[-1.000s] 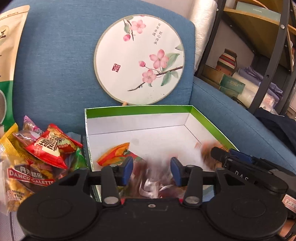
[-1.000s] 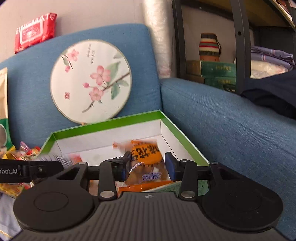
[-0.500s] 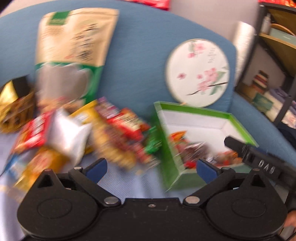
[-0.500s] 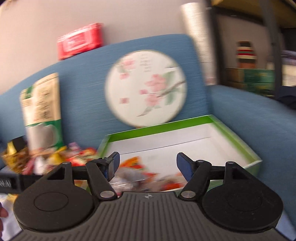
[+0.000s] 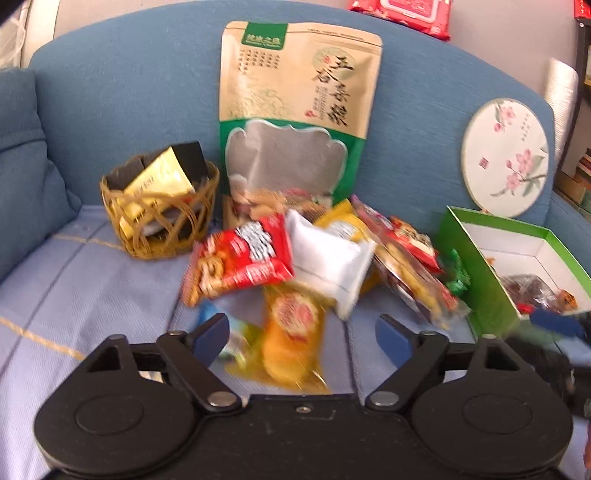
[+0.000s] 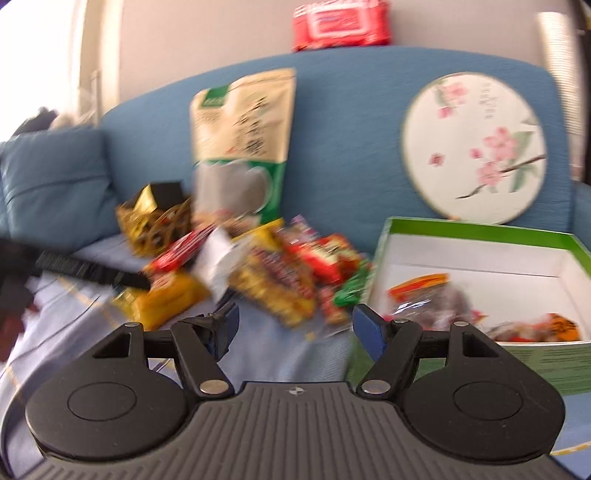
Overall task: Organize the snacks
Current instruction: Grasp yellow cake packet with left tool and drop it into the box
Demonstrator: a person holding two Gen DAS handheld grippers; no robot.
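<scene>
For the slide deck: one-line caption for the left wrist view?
Open left claw facing the loose snack pile on the sofa, green box at right.

You see a round white paper fan painted with pink blossoms (image 5: 505, 157) at three o'clock against the blue fabric sofa backrest (image 5: 129, 92), and a blue cushion (image 5: 22, 177) at nine o'clock.

One green box (image 5: 480, 273), one wicker basket (image 5: 162, 225), one tall standing pouch (image 5: 295, 110), one round painted fan (image 5: 504, 157) and one red wipes pack (image 6: 340, 24) are counted. Two grippers are seen. The loose snack packets (image 5: 258, 258) are too heaped and blurred to be counted.
</scene>
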